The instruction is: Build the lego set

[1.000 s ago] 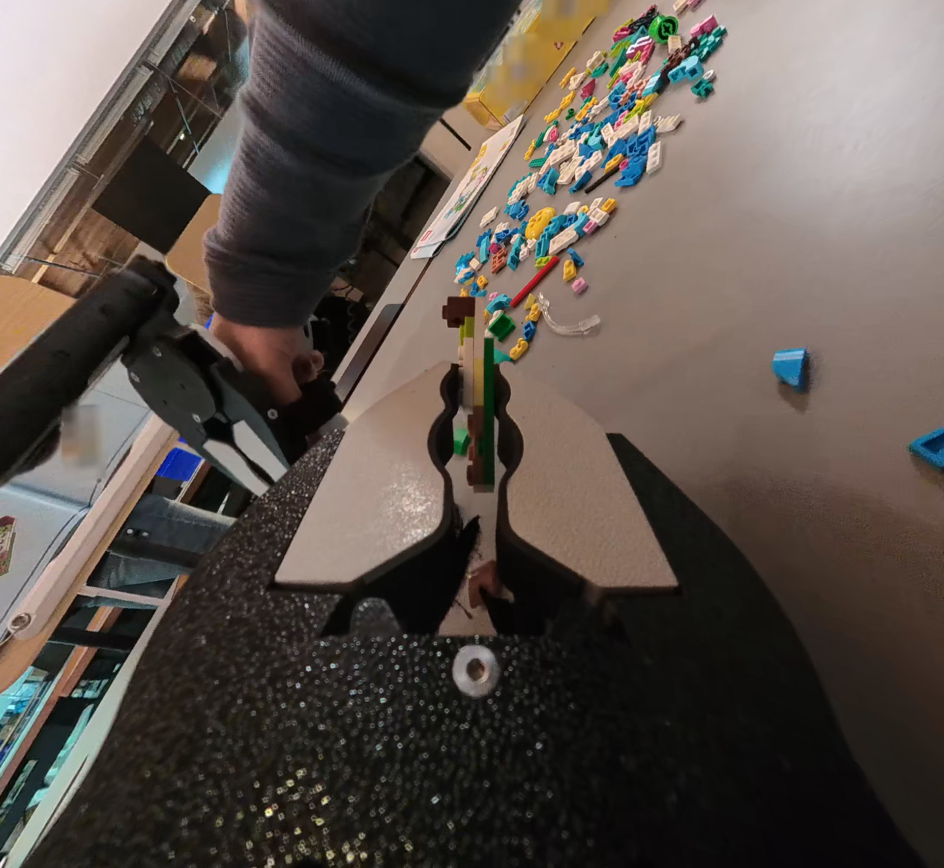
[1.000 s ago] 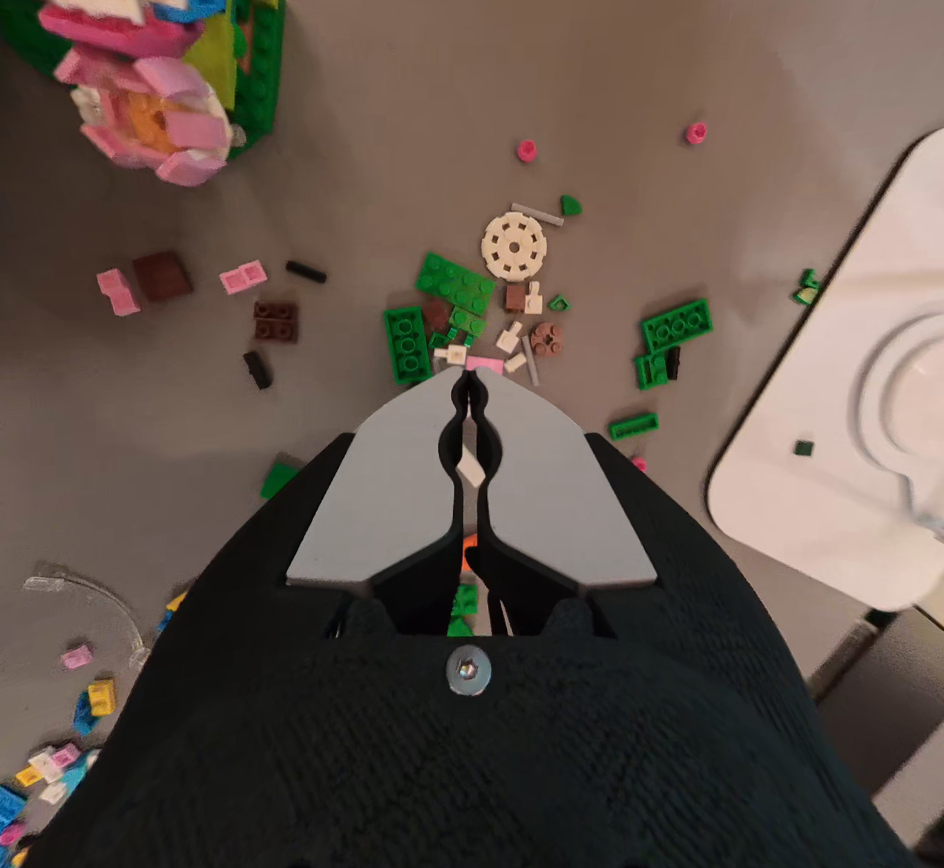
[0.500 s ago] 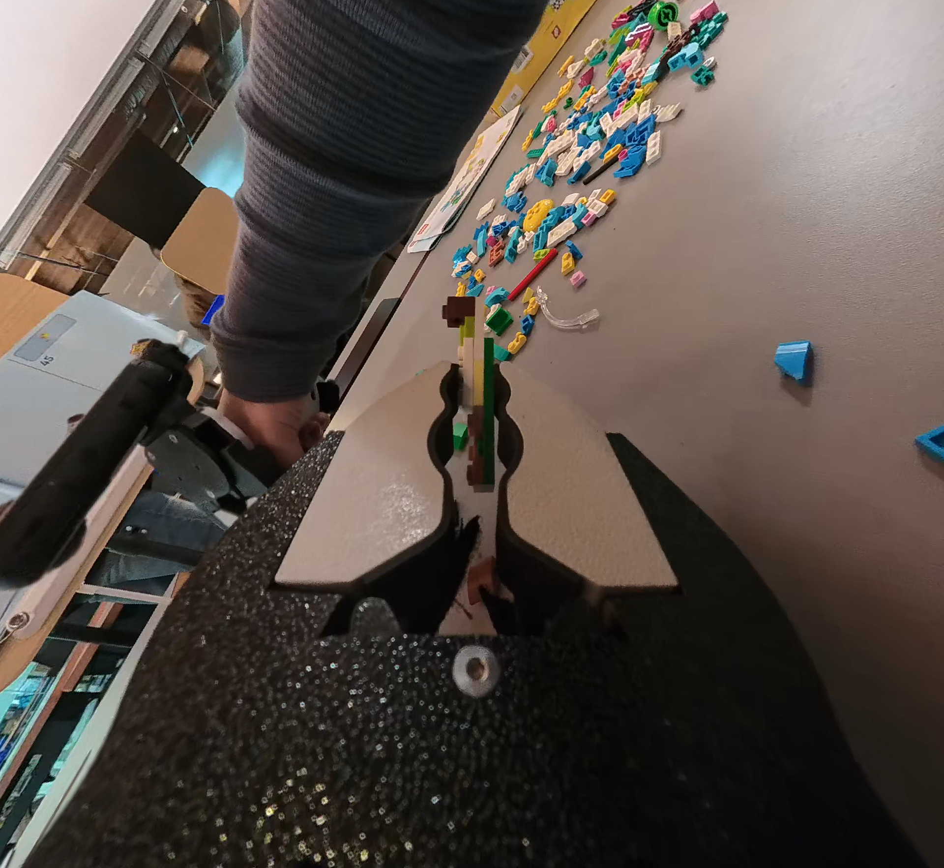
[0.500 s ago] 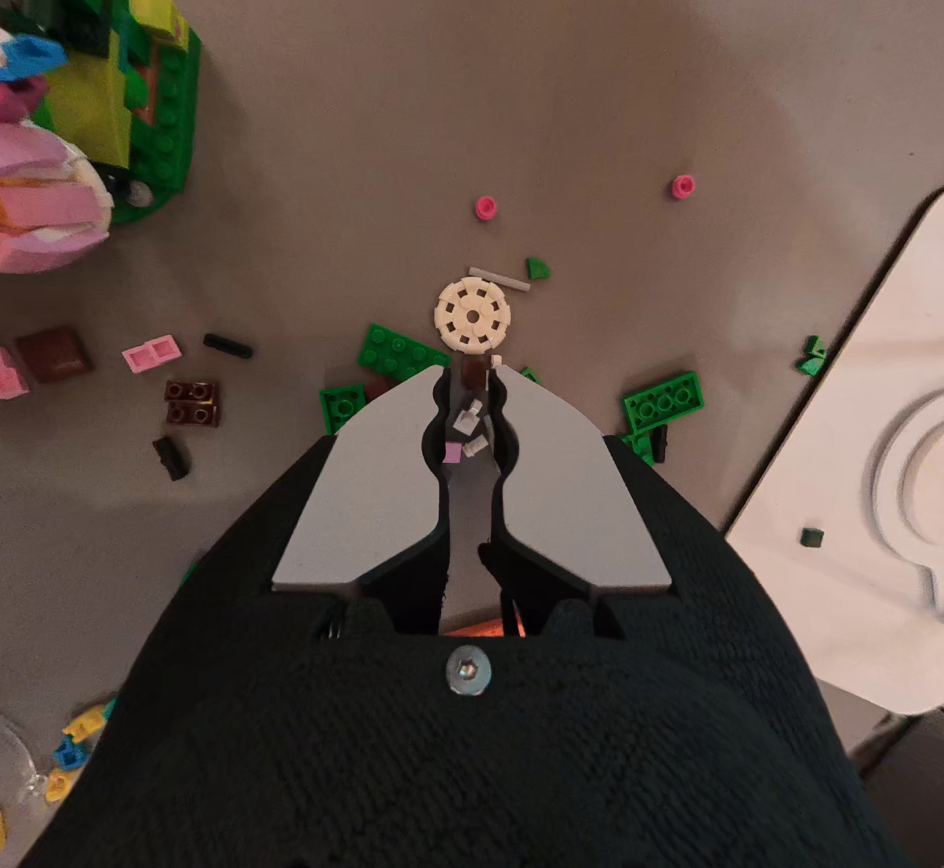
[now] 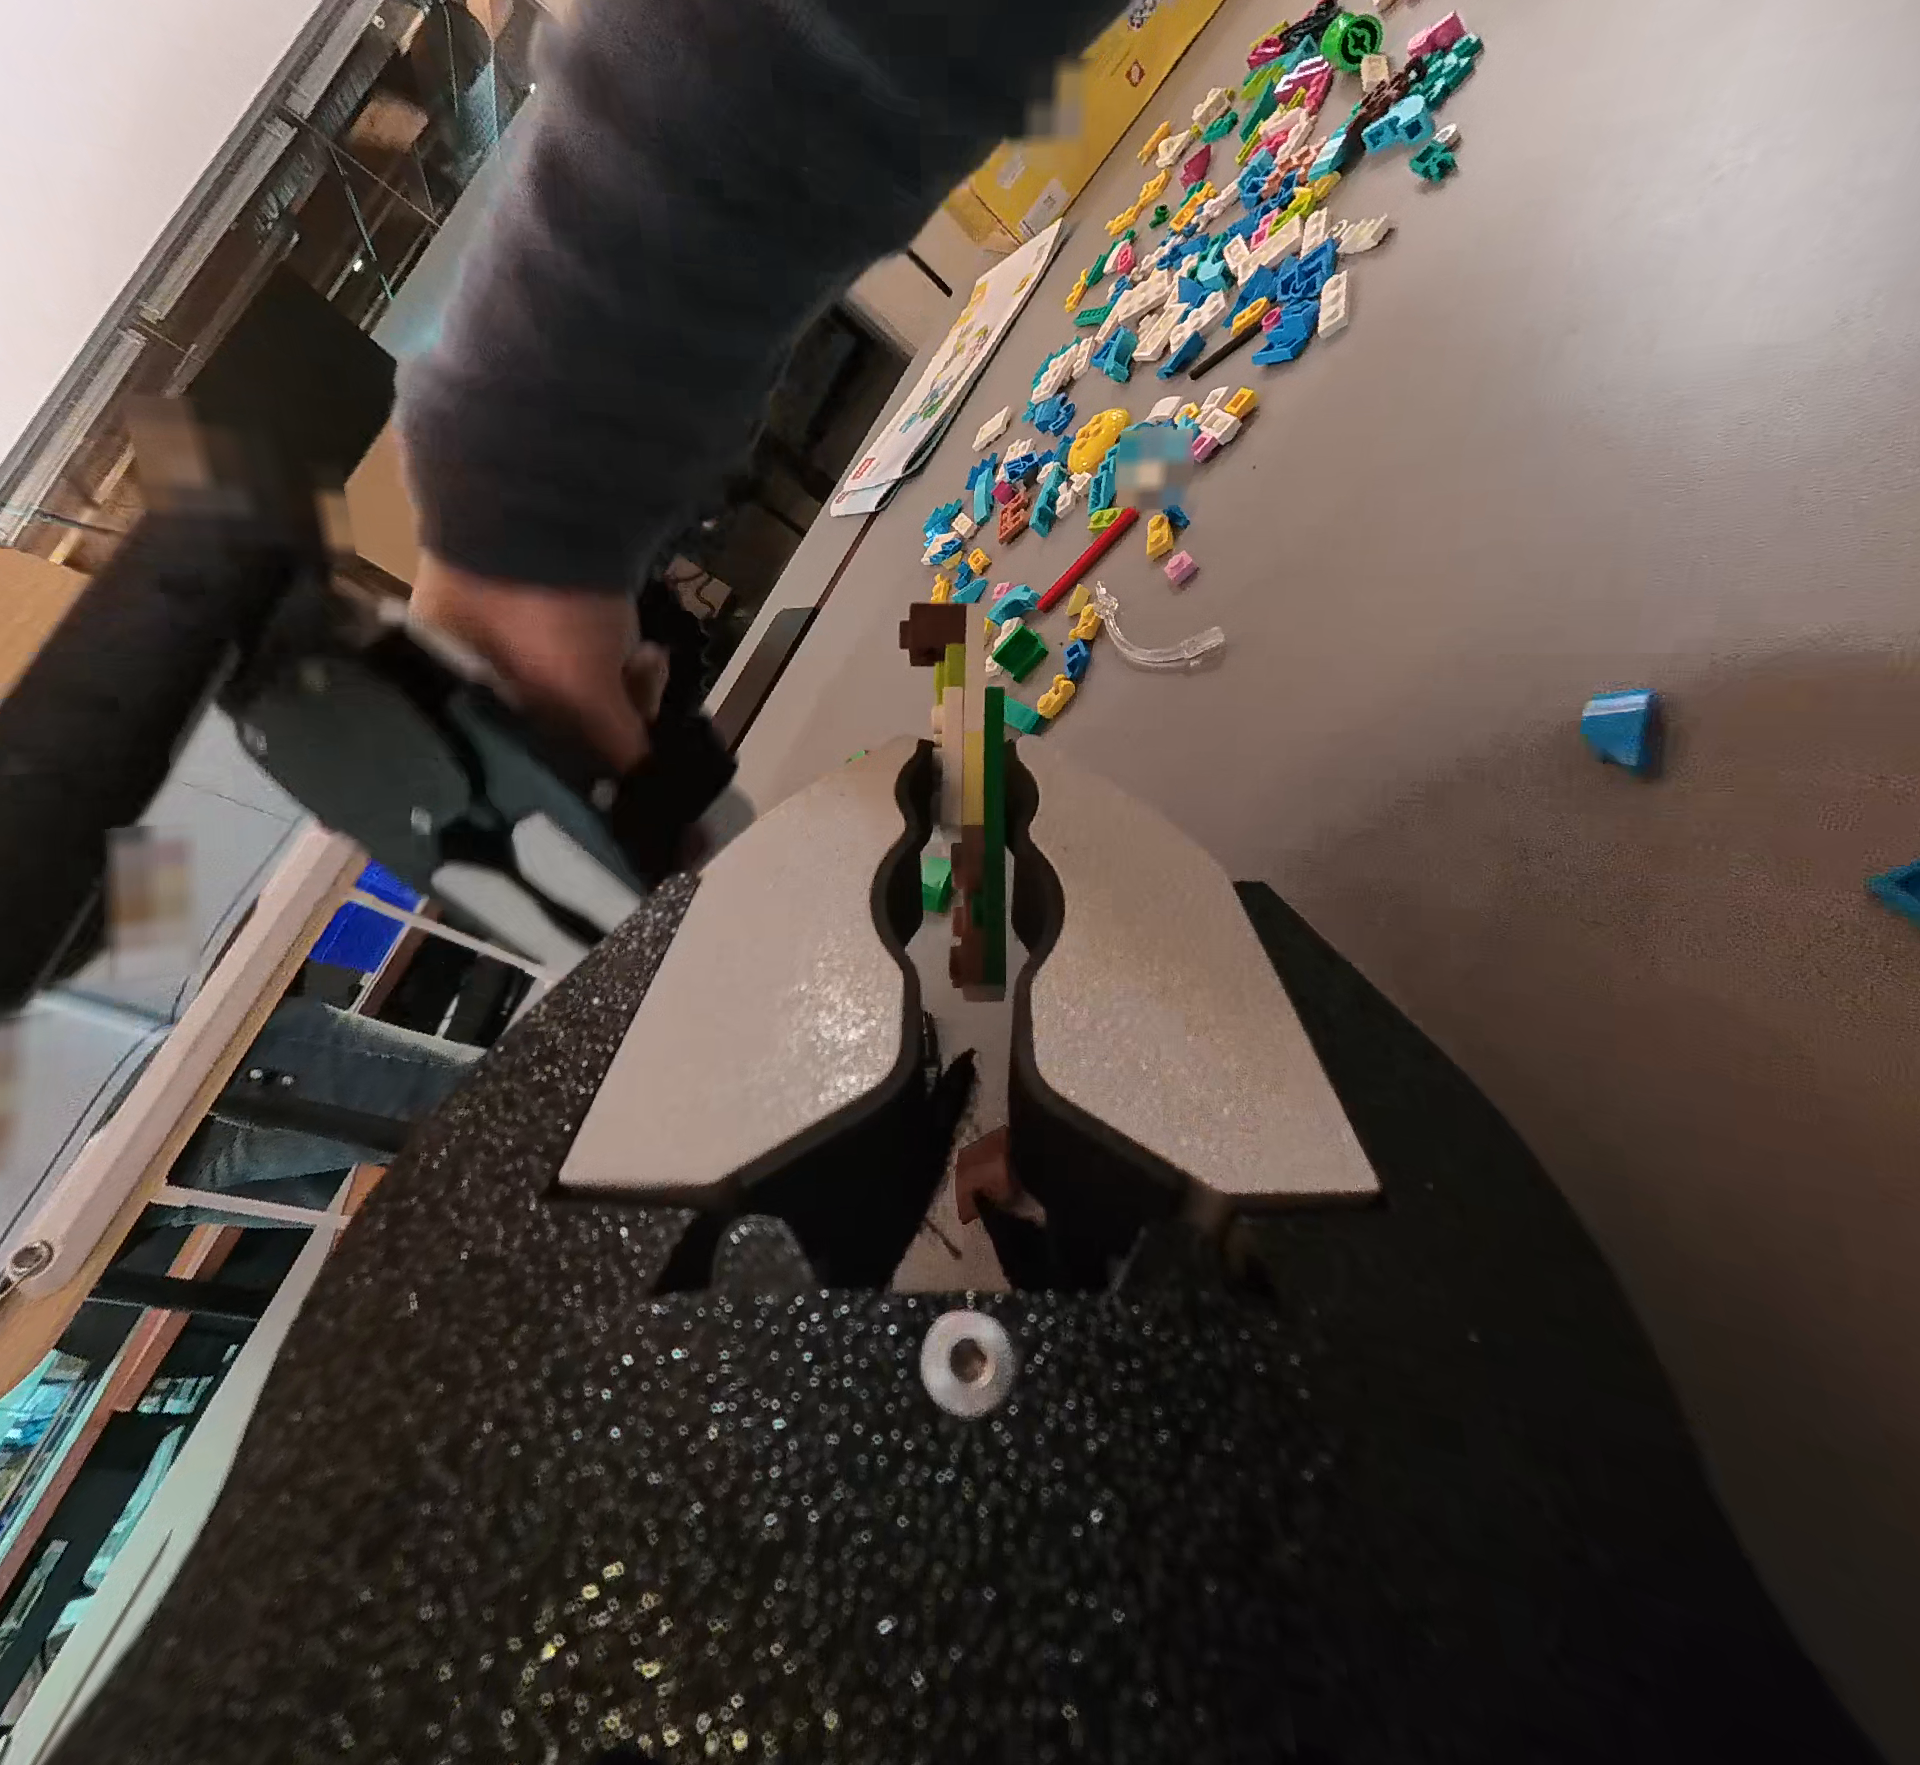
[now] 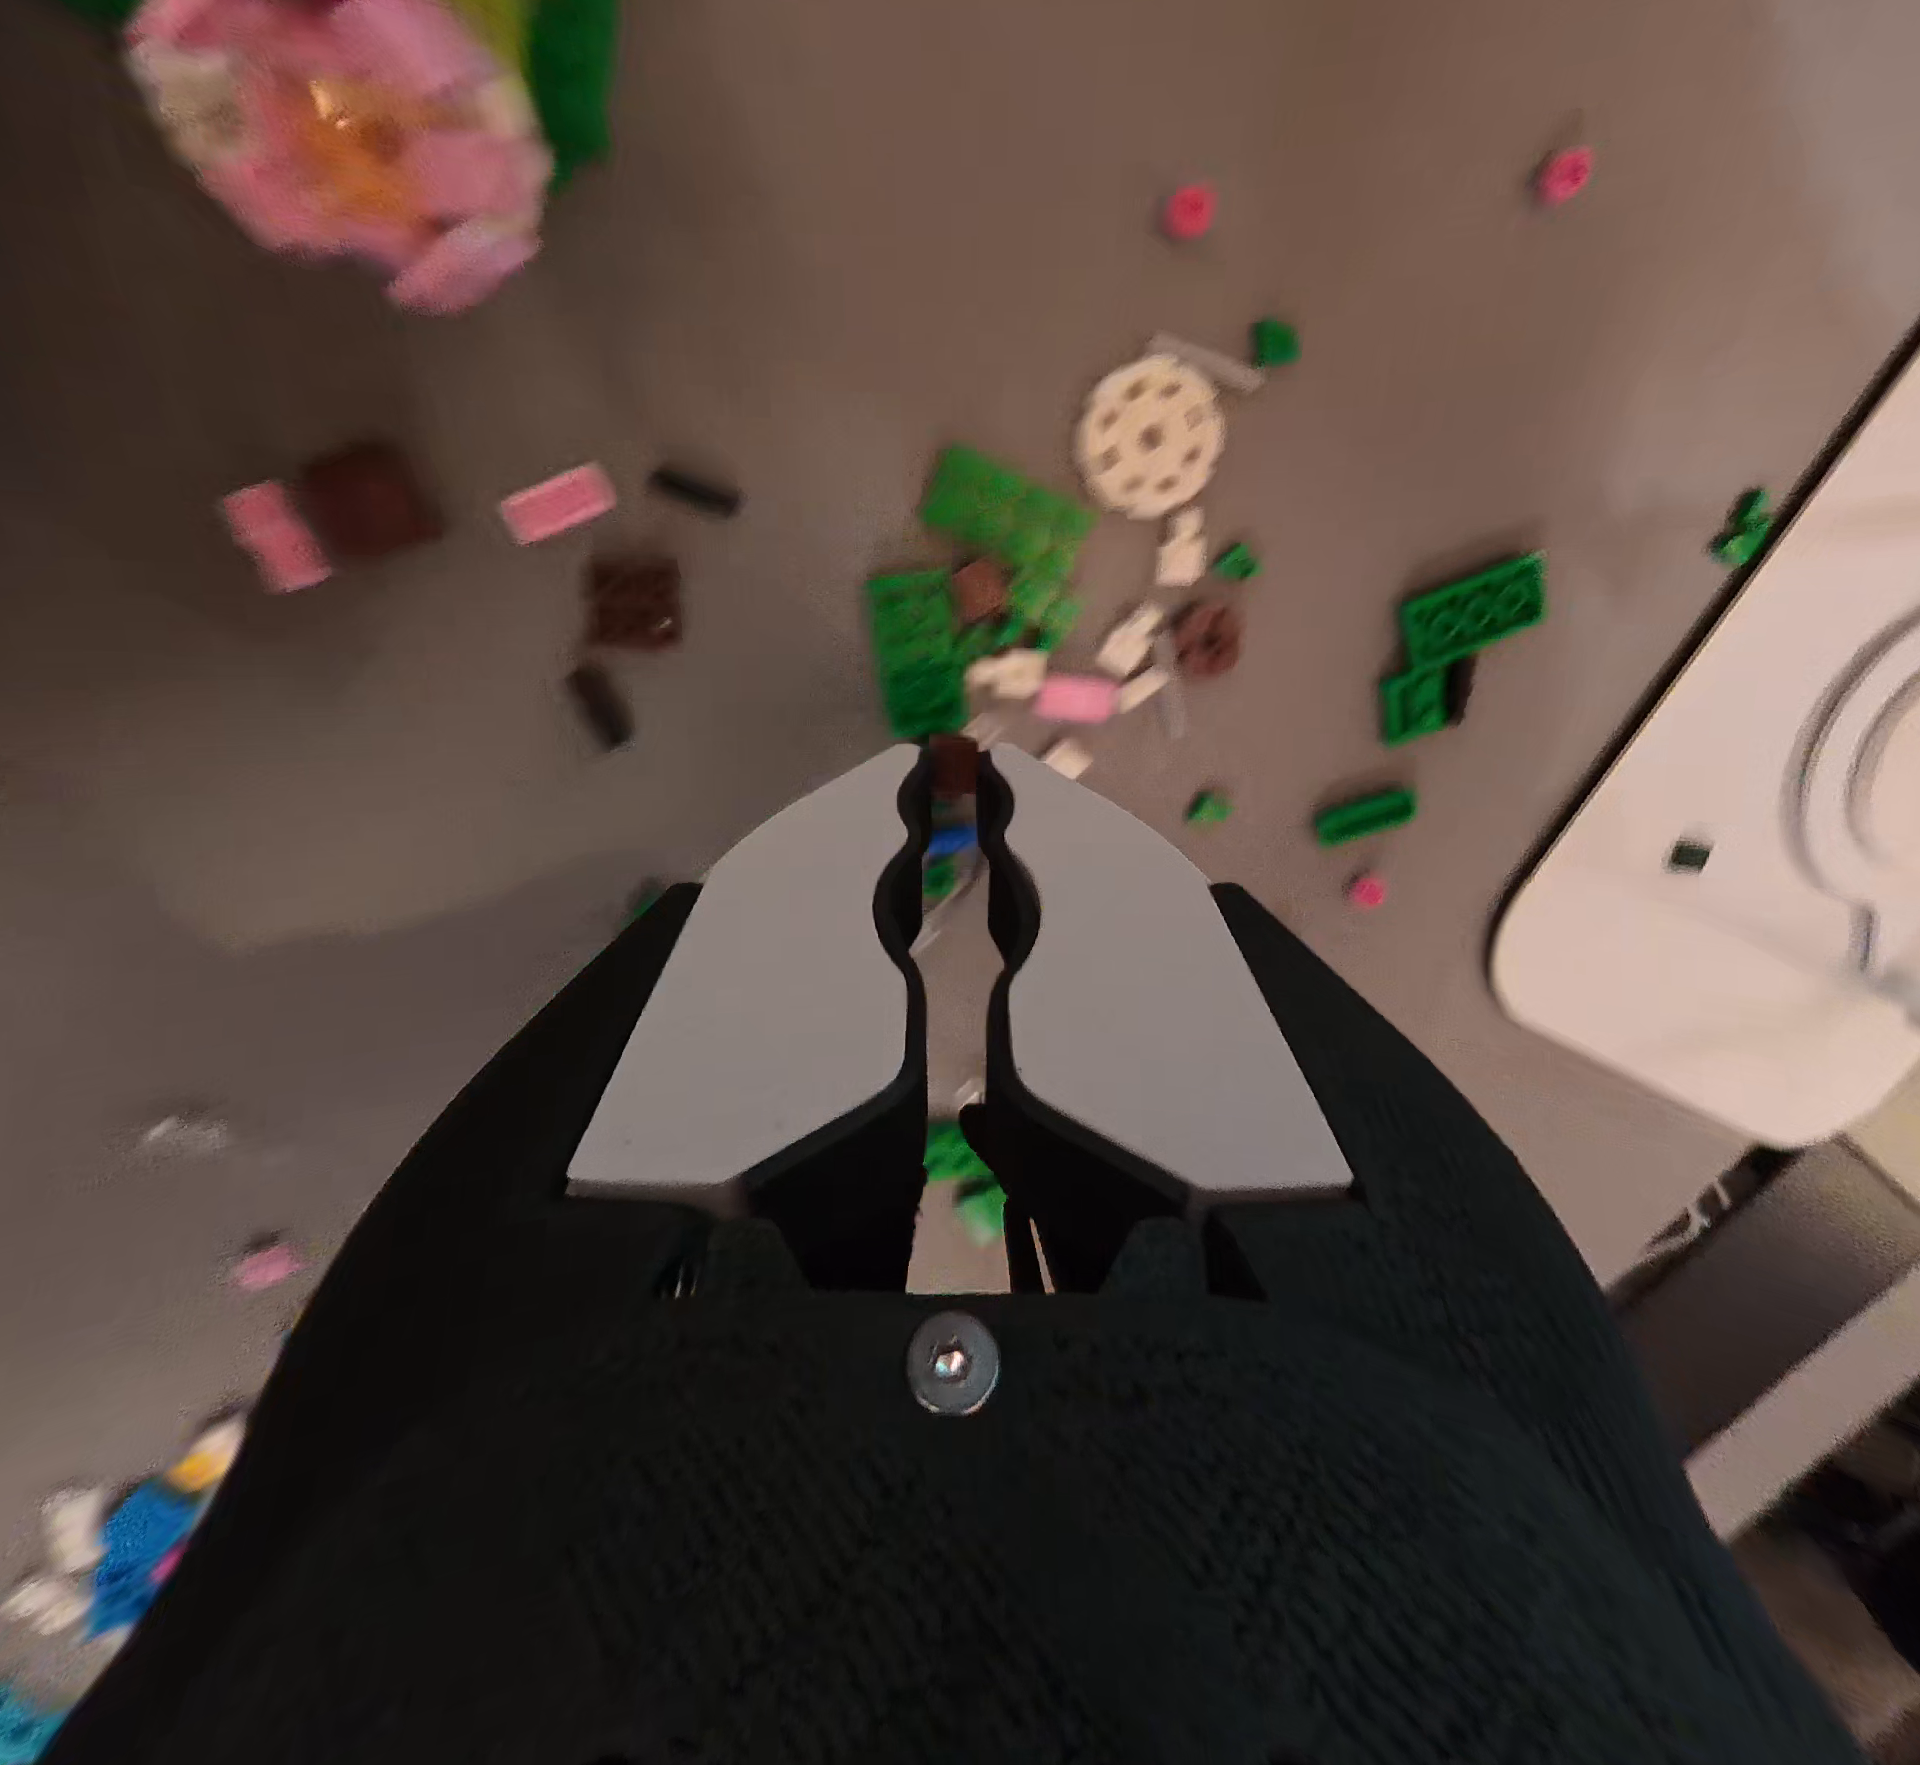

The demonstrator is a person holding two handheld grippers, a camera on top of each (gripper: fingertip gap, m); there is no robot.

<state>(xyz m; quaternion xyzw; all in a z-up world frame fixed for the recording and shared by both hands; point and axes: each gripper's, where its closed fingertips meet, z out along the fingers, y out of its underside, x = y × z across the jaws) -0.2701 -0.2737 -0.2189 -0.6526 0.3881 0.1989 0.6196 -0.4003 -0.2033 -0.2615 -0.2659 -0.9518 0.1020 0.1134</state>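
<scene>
My left gripper (image 5: 966,754) is shut on a flat lego sub-assembly (image 5: 985,842), held edge-on above the grey table (image 5: 1558,468). It is a green plate with brown, lime and white pieces. My right gripper (image 6: 956,751) is shut on a small brown brick (image 6: 954,772) at its tips, above a pile of green, cream and brown pieces (image 6: 977,593). The right wrist view is blurred. The right gripper also shows in the left wrist view (image 5: 499,832), blurred, in a person's hand (image 5: 540,655).
A pink flower build on a green base (image 6: 343,126) stands at the far left. A cream round plate (image 6: 1148,442) lies past the pile. A white tray (image 6: 1714,832) is at the right. A big scatter of coloured bricks (image 5: 1195,333), a booklet (image 5: 956,375) and a yellow box (image 5: 1174,42) lie further off. Left tips to right tips: about 15 cm. The left gripper is farther from the cream round plate (image 6: 1148,442), some 20 cm, than the right, some 7 cm.
My right gripper opened low over the pile, shut on the small brown brick and rose away from the table. My left gripper held its sub-assembly nearly still.
</scene>
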